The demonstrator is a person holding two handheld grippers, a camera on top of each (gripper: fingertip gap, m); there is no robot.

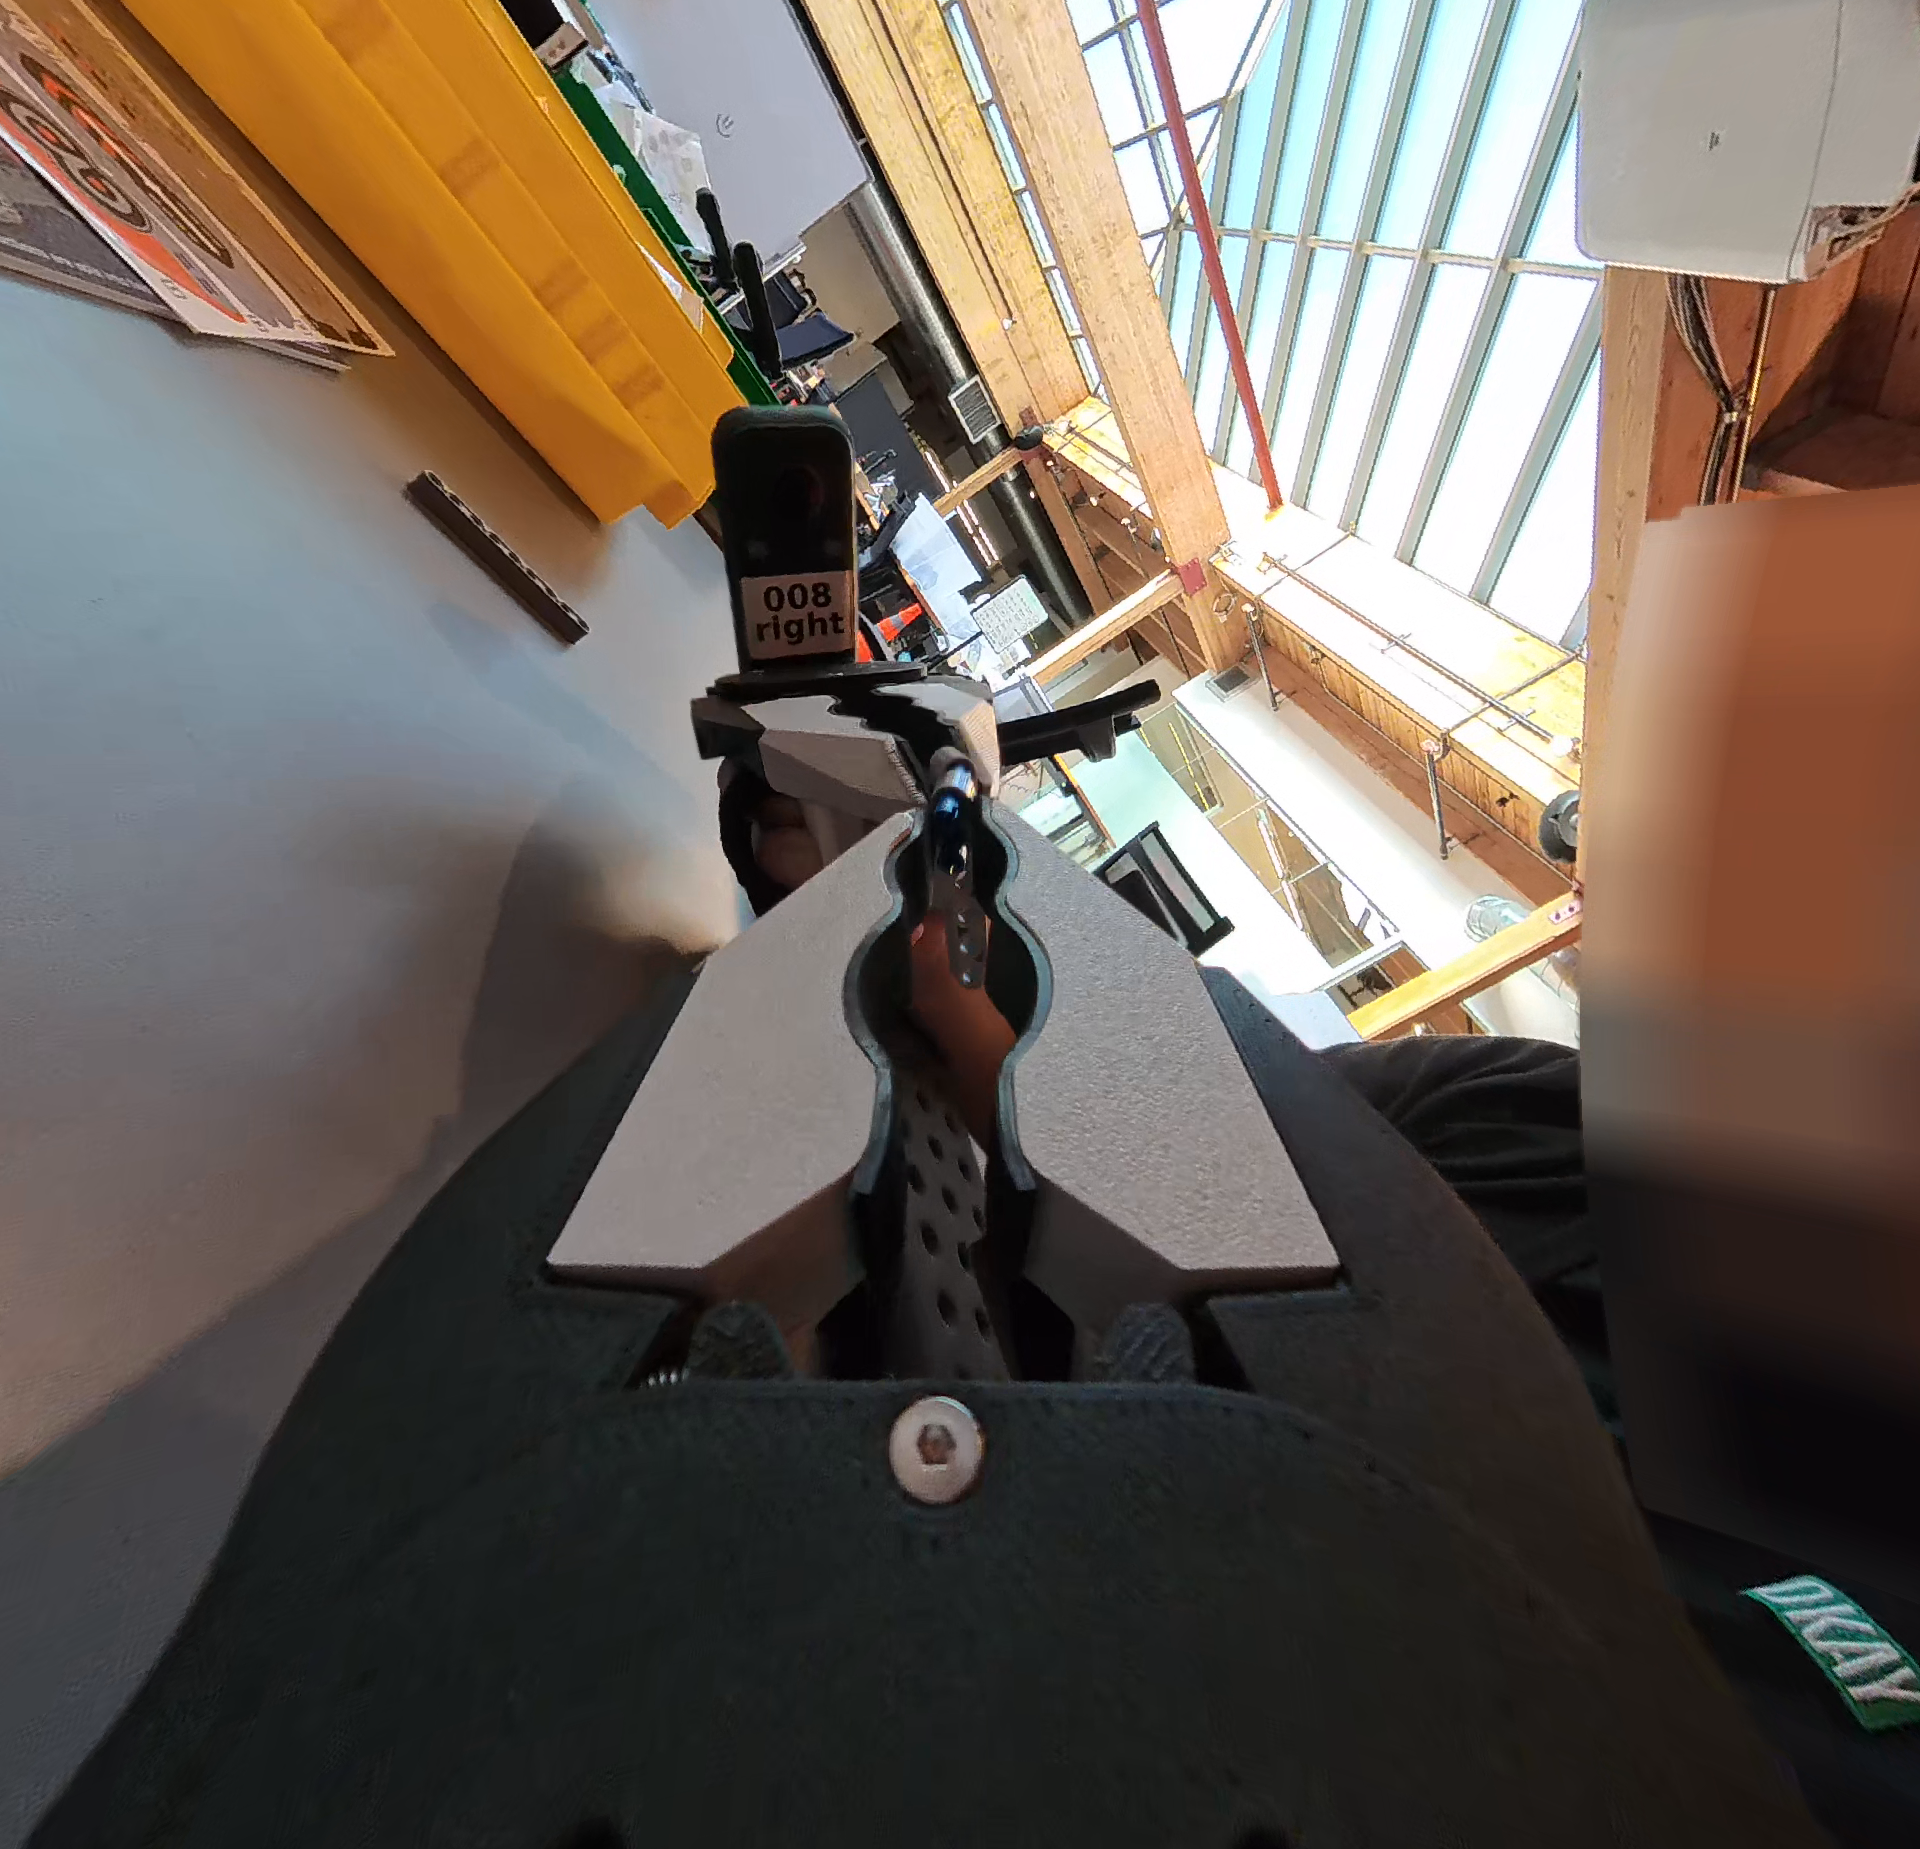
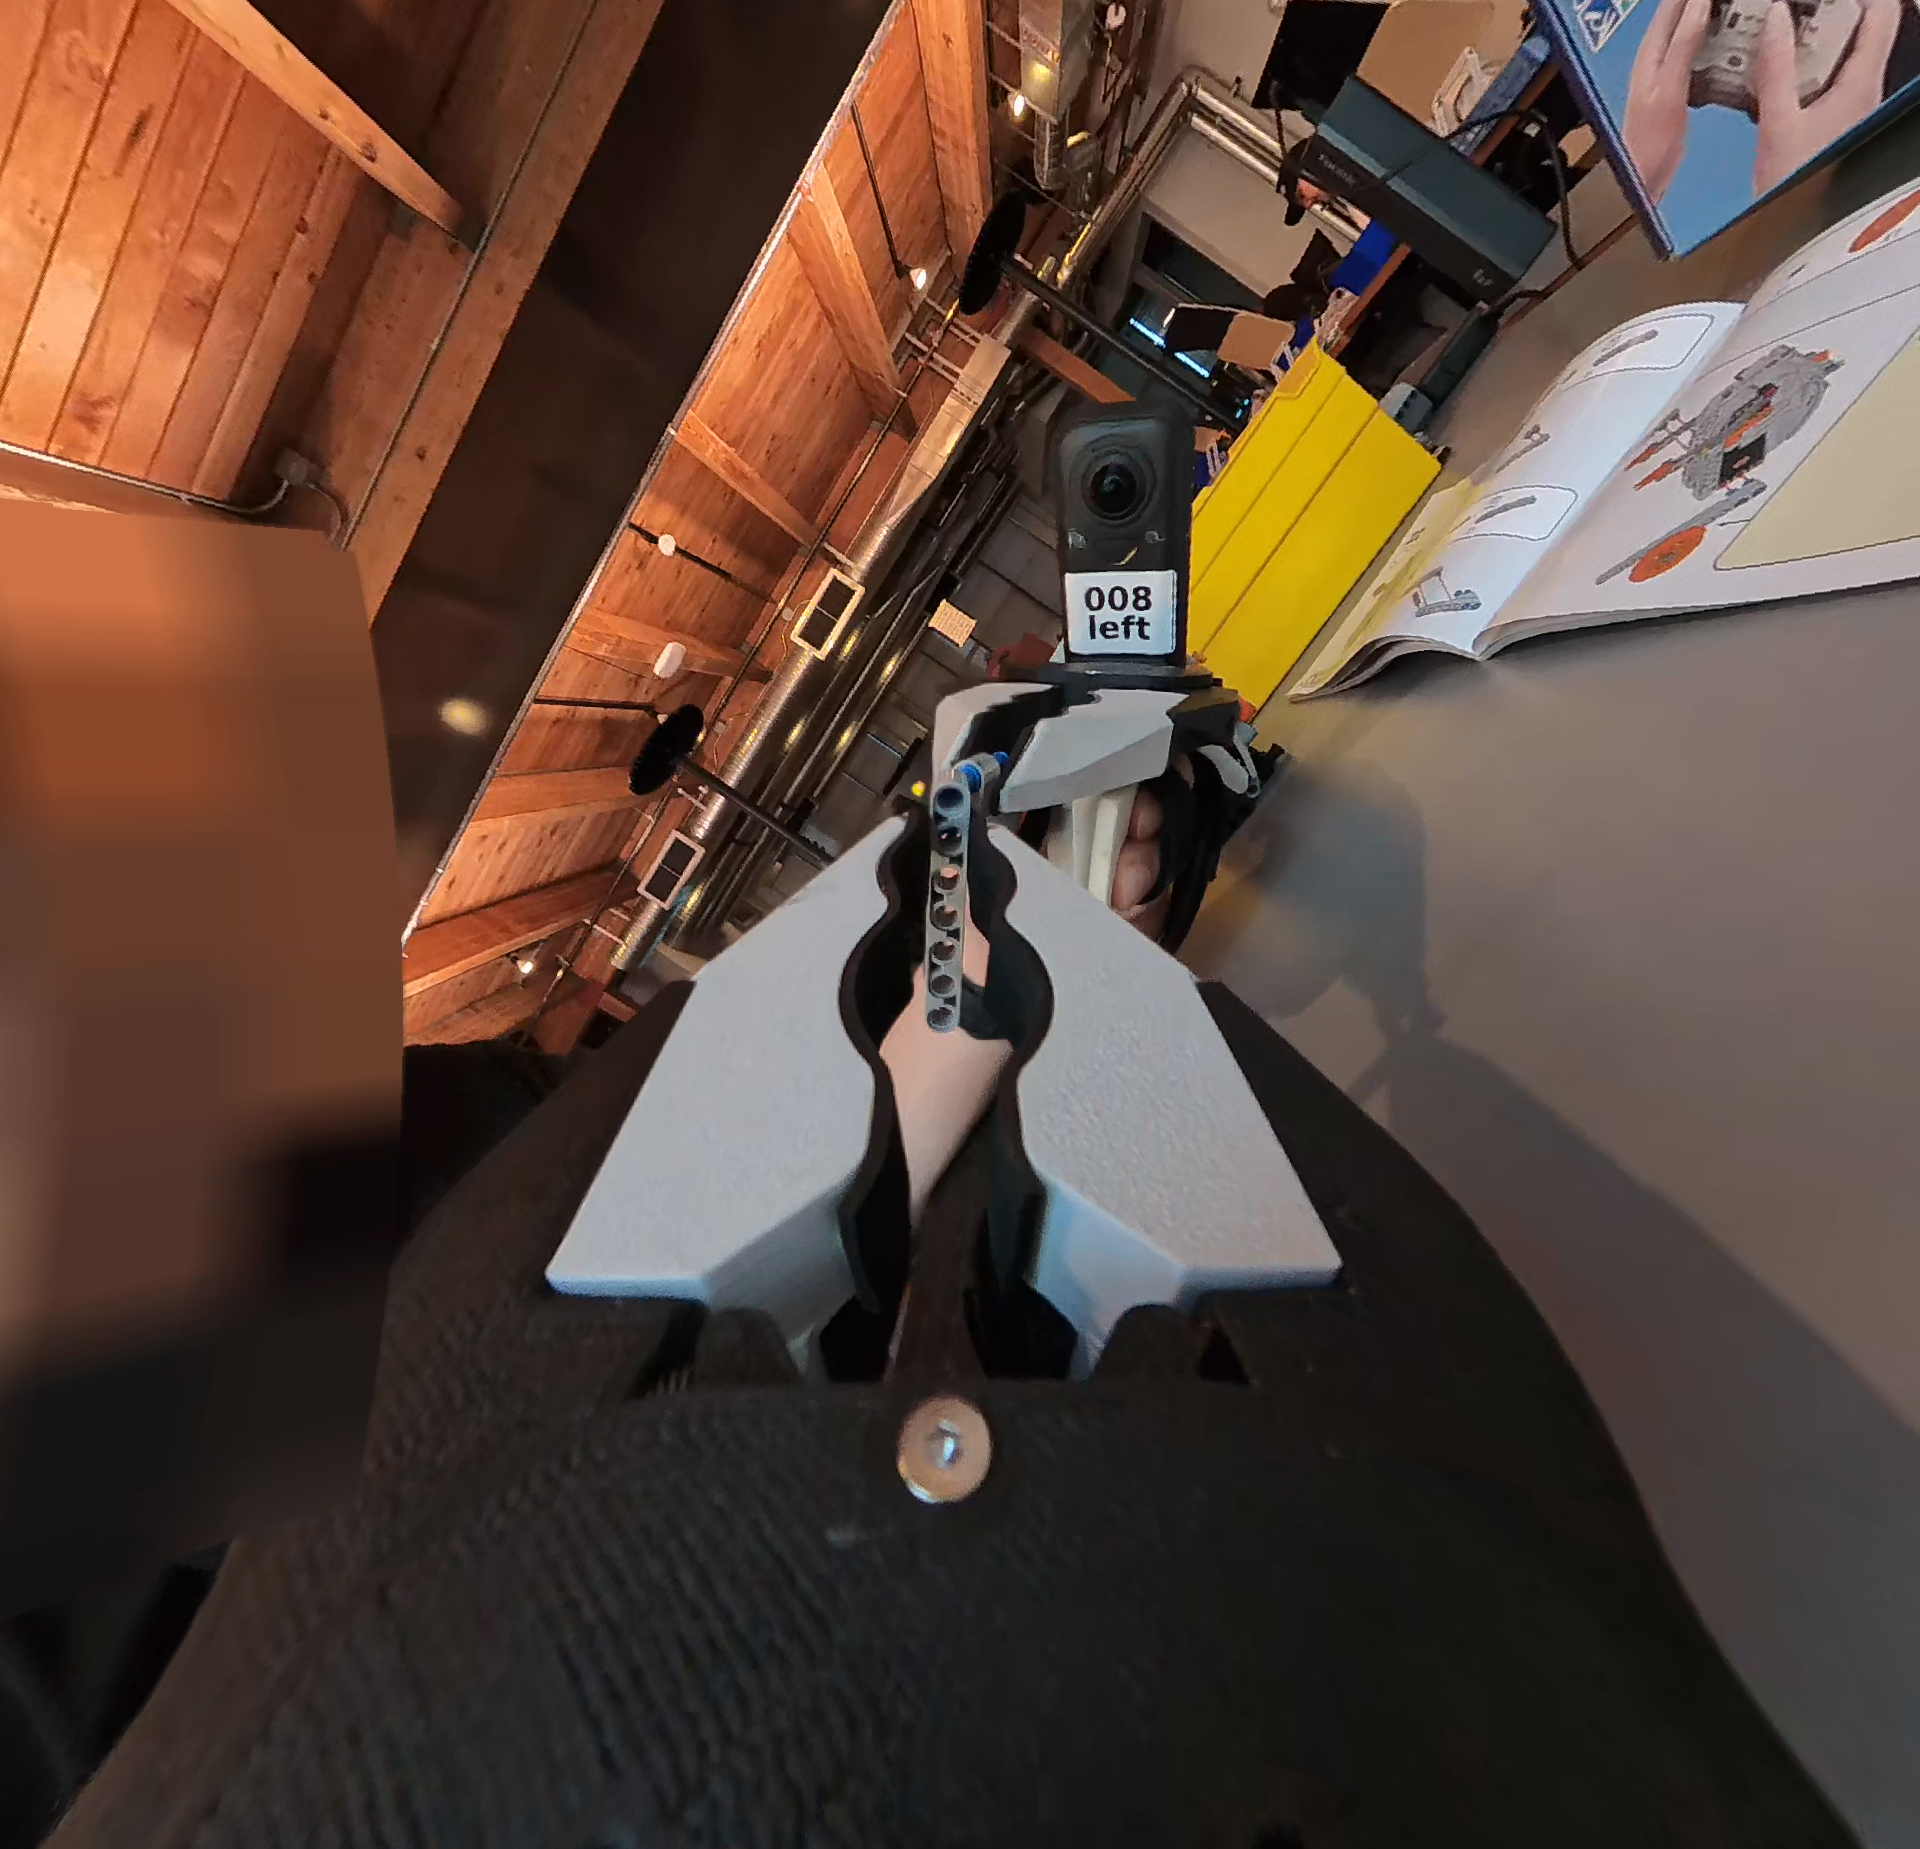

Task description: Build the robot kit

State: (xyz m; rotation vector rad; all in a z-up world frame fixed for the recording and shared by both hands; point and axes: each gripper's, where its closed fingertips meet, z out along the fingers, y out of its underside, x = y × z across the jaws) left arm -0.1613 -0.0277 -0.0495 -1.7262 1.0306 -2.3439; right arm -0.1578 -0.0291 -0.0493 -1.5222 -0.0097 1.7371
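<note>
My left gripper (image 1: 948, 833) is shut on a small blue pin (image 1: 951, 807) at its tips. My right gripper (image 2: 943, 838) is shut on a grey perforated beam (image 2: 945, 916), which stands upright in the gap between its fingers. The two grippers face each other tip to tip above the grey table (image 2: 1558, 968). The blue pin (image 2: 977, 769) meets the top hole of the beam. The beam also shows in the left wrist view (image 1: 966, 937). The right gripper (image 1: 883, 750) and the left gripper (image 2: 1023, 750) each show in the other's view, held by a hand.
A dark beam (image 1: 494, 558) lies on the table (image 1: 208, 760). Yellow bins (image 1: 468, 189) stand at the table's edge, next to a printed box (image 1: 104, 189). An open instruction booklet (image 2: 1662, 469) and a blue box (image 2: 1714, 64) lie by a yellow bin (image 2: 1299, 511). My two grippers' fingertips are within a few centimetres of each other.
</note>
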